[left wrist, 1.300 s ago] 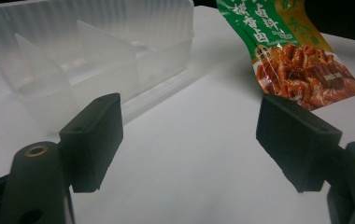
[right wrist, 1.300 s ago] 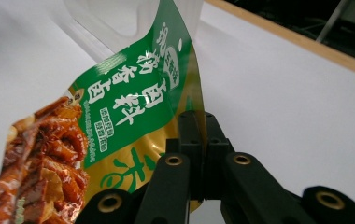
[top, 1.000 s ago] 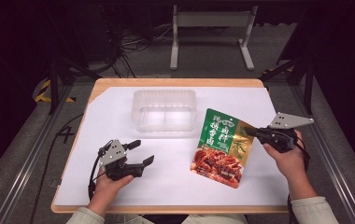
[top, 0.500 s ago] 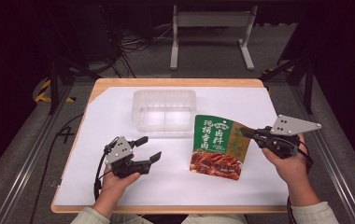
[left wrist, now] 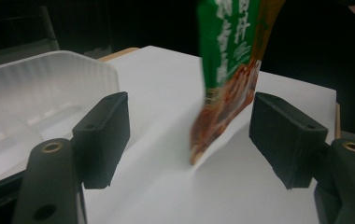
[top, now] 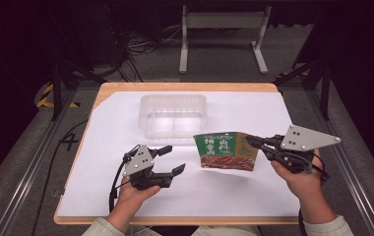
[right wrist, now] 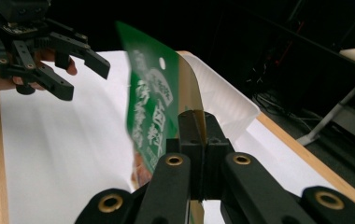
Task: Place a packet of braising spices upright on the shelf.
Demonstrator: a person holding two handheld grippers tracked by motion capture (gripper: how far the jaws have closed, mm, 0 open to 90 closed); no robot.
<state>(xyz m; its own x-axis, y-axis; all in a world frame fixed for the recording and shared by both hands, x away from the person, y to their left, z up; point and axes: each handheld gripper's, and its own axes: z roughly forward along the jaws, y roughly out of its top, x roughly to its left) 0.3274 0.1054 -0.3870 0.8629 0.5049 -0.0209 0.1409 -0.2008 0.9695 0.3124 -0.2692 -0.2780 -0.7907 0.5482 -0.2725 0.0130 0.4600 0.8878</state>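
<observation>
The right hand-held gripper (top: 252, 142) has its jaws pressed together on the edge of a green, printed foil food pouch (top: 226, 150), holding it lifted so that it stands nearly on edge above the white-covered surface (top: 224, 196). In the right gripper view the pouch (right wrist: 150, 107) rises straight out of the closed jaws and leans slightly to the left. The pouch hangs in front of a clear, ribbed plastic tray (top: 173, 114) that sits toward the far middle of the surface, apart from it.

The left hand-held gripper (top: 173, 159) rests low near the front of the surface, to the left of the pouch and well clear of it, with its jaws spread apart and nothing between them. In the left gripper view the pouch (left wrist: 229, 70) appears beyond the gap between the two black pads, its lower corner at or just above the white surface, with the tray (left wrist: 40, 93) off to the left.
</observation>
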